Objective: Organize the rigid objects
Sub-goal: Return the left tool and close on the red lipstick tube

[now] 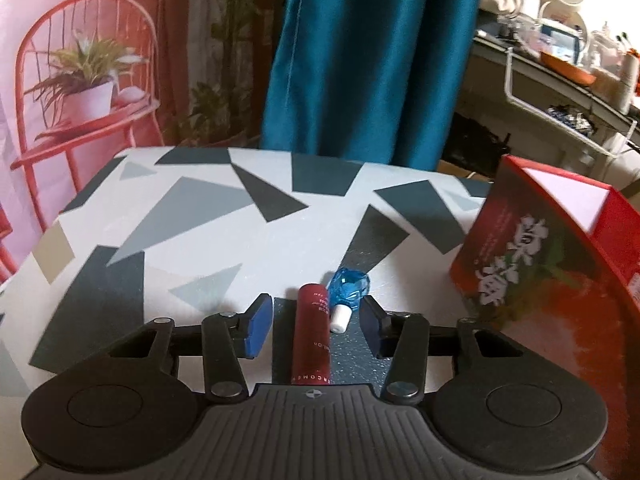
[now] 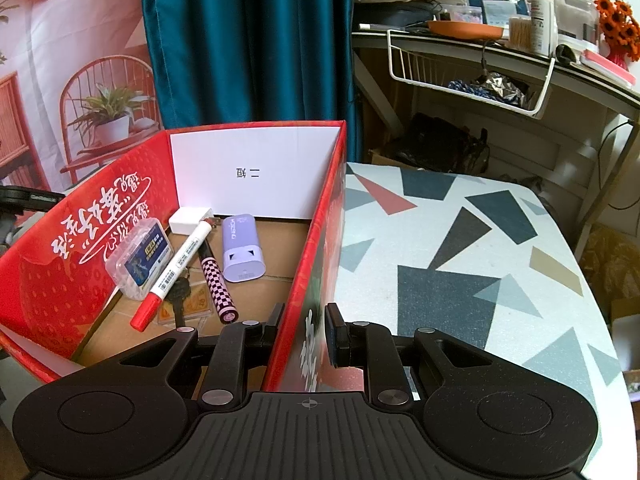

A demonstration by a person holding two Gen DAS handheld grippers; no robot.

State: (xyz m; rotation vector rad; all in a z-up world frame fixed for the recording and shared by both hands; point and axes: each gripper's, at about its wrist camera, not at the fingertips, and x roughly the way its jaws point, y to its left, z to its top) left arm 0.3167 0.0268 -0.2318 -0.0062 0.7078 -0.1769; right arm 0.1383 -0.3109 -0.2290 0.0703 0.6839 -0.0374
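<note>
In the left wrist view a dark red tube [image 1: 311, 334] lies on the patterned table [image 1: 200, 240], with a blue faceted stopper [image 1: 347, 294] with a white plug beside it. My left gripper [image 1: 316, 328] is open, its jaws standing either side of the tube and stopper. The red box [image 1: 560, 280] stands to the right. In the right wrist view my right gripper [image 2: 302, 334] is shut on the red box wall [image 2: 320, 240]. Inside the box lie a red-capped marker [image 2: 176, 268], a checkered pen [image 2: 218, 286], a purple case [image 2: 242, 248], a clear plastic box [image 2: 138, 258] and a white charger [image 2: 190, 220].
The patterned table [image 2: 460, 260] extends right of the box. A teal curtain [image 2: 248, 40] hangs behind. A cluttered shelf with a white wire basket [image 2: 472, 72] stands at the back right. A printed backdrop with a red chair [image 1: 88, 80] is at the left.
</note>
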